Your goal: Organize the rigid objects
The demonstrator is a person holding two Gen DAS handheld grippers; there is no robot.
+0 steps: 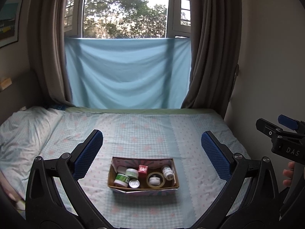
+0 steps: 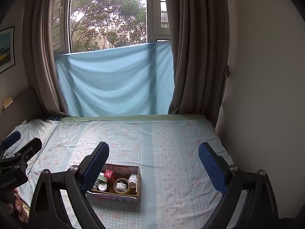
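on the bed (image 1: 152,133), mid-sheet, sits a shallow cardboard box (image 1: 143,189) with every small item already inside: two green-labelled jars (image 1: 132,172), a red cube (image 1: 143,168), a white pill bottle (image 1: 167,171), a small tin (image 1: 134,183), and a tape roll (image 1: 156,179) ringed around a small jar. grouping them in one tray keeps them from rolling on the soft sheet; judged near done or at a pause. left gripper (image 1: 152,140) hangs above the box, jaws spread wide, nothing between them. right gripper (image 2: 153,152) likewise wide and empty, box low to its left. pillow (image 1: 24,126) lies well apart at left; curtains (image 1: 209,57) and blue cloth (image 1: 127,76) stand behind. nothing blocks access from above; box walls narrow any side approach.
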